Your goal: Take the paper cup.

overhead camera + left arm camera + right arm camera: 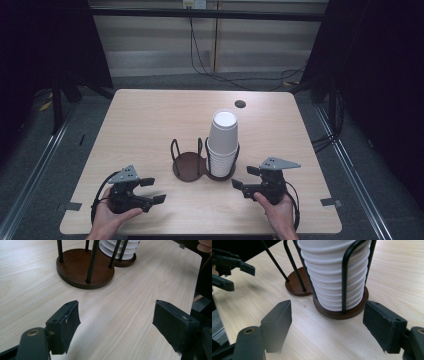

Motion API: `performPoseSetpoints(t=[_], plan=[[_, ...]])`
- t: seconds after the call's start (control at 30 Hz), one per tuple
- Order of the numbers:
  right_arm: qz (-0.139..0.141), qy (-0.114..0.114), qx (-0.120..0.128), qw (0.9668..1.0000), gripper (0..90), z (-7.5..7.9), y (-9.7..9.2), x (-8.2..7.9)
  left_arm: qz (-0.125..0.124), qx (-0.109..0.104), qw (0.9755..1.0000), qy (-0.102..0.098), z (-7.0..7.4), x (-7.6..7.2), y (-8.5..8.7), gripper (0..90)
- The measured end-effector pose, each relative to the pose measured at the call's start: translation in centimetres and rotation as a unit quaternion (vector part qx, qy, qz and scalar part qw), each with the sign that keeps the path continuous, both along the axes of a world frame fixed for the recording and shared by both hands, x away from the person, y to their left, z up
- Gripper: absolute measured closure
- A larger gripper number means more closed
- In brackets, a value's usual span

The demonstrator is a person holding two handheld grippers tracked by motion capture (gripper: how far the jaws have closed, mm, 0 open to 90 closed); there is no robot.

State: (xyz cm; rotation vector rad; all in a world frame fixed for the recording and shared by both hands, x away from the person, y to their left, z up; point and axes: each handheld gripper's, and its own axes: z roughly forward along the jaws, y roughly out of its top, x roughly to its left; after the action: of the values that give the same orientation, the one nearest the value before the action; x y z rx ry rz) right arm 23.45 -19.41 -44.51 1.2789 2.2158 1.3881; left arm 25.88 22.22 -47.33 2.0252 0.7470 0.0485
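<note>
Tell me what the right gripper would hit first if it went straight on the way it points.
Probably the cup stack in its holder. The right gripper stands open, aimed at the stack's lower part with bare table between; the holder's wire or base may touch first, since depth is unclear.

Cup stack (334, 272) and holder wires (91, 260) — tops cut off.

Table (150, 115): 2-ring holder (202, 165) at centre. Cup stack (223, 140) in its right ring; left ring (189, 165) beside it. Left gripper (150, 191) near front-left of holder, right gripper (245, 177) front-right, just beside stack.
</note>
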Motion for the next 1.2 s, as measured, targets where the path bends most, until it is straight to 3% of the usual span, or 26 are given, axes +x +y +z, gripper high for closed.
performPoseSetpoints(t=[0.07, 0.23, 0.27, 0.43, 0.5, 0.63, 0.73, 0.93, 0.97, 1.0, 1.17, 1.2], plan=[[-0.003, -0.008, -0.008, 0.9999, 23.2, 0.3, 0.0, 0.1, 0.000, -0.003, 1.0000, -0.003, 0.1, 0.1, 0.1, 23.4], [0.004, -0.012, 0.002, 0.9999, 22.9, 1.2, -0.5, 0.3, 0.001, -0.012, 0.9999, 0.002, 0.1, 0.2, 0.2, 22.9], [0.006, -0.014, 0.010, 0.9998, 21.5, 1.5, -0.7, 0.3, -0.003, -0.010, 0.9999, 0.001, 0.1, 0.2, 0.2, 21.9], [0.017, -0.018, 0.002, 0.9997, 20.5, 2.0, -0.6, 0.2, -0.012, -0.004, 0.9999, 0.006, 0.2, 0.1, 0.0, 22.4], [0.021, -0.023, 0.003, 0.9995, 20.2, 2.6, -0.5, 0.5, -0.019, 0.003, 0.9998, -0.004, 0.3, 0.0, -0.1, 22.2], [0.028, -0.027, 0.004, 0.9992, 20.2, 3.5, -0.4, 0.8, -0.015, -0.004, 0.9999, 0.001, 0.3, 0.0, 0.0, 22.3], [0.044, -0.011, 0.004, 0.9990, 16.8, 4.8, -0.3, 1.5, -0.021, -0.004, 0.9998, -0.004, 0.3, 0.0, 0.0, 22.0], [0.047, -0.011, 0.001, 0.9988, 16.9, 5.4, -0.2, 2.3, -0.023, 0.000, 0.9996, -0.017, 0.5, -0.1, -0.3, 22.3], [0.047, -0.013, -0.001, 0.9988, 16.8, 5.5, -0.1, 2.4, -0.023, 0.001, 0.9996, -0.016, 0.5, -0.1, -0.3, 22.1], [0.050, -0.020, -0.004, 0.9985, 16.8, 5.8, 0.1, 2.6, -0.028, -0.020, 0.9994, 0.000, 0.3, -0.2, -0.3, 20.9], [0.050, -0.022, -0.004, 0.9985, 16.8, 6.4, 0.1, 3.5, -0.027, -0.004, 0.9996, 0.002, 0.1, -0.2, -0.3, 22.2], [0.044, -0.015, -0.016, 0.9988, 16.8, 6.7, 0.2, 3.9, -0.028, -0.020, 0.9993, 0.013, 0.1, -0.1, -0.3, 21.9]])
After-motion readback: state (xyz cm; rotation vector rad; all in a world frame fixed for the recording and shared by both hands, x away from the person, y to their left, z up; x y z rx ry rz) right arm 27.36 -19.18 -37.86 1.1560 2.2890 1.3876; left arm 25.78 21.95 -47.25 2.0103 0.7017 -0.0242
